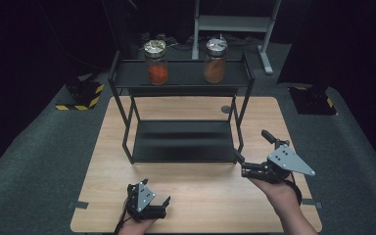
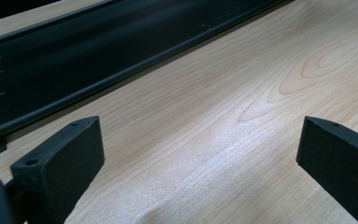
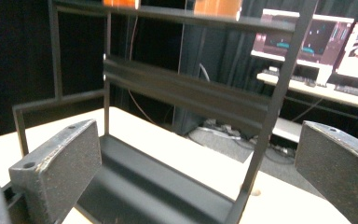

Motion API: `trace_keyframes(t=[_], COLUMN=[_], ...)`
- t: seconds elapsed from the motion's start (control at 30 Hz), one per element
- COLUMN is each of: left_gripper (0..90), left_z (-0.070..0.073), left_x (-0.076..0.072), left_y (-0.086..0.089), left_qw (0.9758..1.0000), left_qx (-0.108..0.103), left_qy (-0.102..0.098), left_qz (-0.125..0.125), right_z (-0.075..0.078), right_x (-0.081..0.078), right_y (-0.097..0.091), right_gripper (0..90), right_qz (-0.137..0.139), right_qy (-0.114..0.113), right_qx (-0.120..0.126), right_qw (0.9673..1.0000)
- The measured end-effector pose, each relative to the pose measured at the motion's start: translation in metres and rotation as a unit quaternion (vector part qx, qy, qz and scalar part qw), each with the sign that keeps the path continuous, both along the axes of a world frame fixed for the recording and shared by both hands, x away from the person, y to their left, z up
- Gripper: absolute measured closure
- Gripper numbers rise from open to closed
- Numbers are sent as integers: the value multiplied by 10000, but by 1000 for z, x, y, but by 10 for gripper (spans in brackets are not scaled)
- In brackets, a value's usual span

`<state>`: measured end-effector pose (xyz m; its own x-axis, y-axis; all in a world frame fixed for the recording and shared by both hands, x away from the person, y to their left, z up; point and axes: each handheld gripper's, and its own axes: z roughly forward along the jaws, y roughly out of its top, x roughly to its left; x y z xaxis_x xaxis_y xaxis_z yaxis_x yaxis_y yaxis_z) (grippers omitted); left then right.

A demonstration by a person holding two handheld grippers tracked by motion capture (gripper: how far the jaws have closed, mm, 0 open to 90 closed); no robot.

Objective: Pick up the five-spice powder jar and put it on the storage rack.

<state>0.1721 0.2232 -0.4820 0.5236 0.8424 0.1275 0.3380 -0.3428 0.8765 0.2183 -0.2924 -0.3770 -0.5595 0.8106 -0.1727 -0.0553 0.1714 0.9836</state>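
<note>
A black two-shelf rack (image 1: 183, 73) stands on the wooden table (image 1: 200, 191). On its top shelf stand two lidded glass jars: one with orange-red contents (image 1: 156, 62) at the left, one with brownish contents (image 1: 216, 61) at the right. Its lower shelf (image 1: 183, 141) is bare. My left gripper (image 1: 155, 192) rests low near the table's front edge, open and holding nothing. In the left gripper view its jaws (image 2: 200, 135) stand wide apart over bare wood, facing the rack's lower shelf edge (image 2: 98, 51). My right gripper (image 1: 253, 147) hovers open at the rack's right front leg. In the right gripper view (image 3: 200, 140) it faces the rack (image 3: 186, 88).
A grey desk frame (image 1: 235, 24) stands on the carpet behind the table. Yellow-black striped bases sit on the floor at the left (image 1: 81, 95) and the right (image 1: 313, 100). In the right gripper view, monitors (image 3: 303, 39) glow beyond the rack.
</note>
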Motion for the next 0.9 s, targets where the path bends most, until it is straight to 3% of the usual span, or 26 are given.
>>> trace_keyframes(t=[0.63, 0.9], left_gripper=[10, 10], left_z=[0, 1], left_x=[0, -1], left_y=[-2, -4], left_qw=[10000, 9999], left_qx=[93, 130], left_qy=[-24, -32], left_qz=[-24, -14], right_z=[-57, -94], right_x=[-10, -10], right_y=[-17, -22], right_gripper=[0, 0], right_qz=[-181, -320], right_qy=[627, 1055], right_qx=[-316, -493], right_qw=[9974, 9927])
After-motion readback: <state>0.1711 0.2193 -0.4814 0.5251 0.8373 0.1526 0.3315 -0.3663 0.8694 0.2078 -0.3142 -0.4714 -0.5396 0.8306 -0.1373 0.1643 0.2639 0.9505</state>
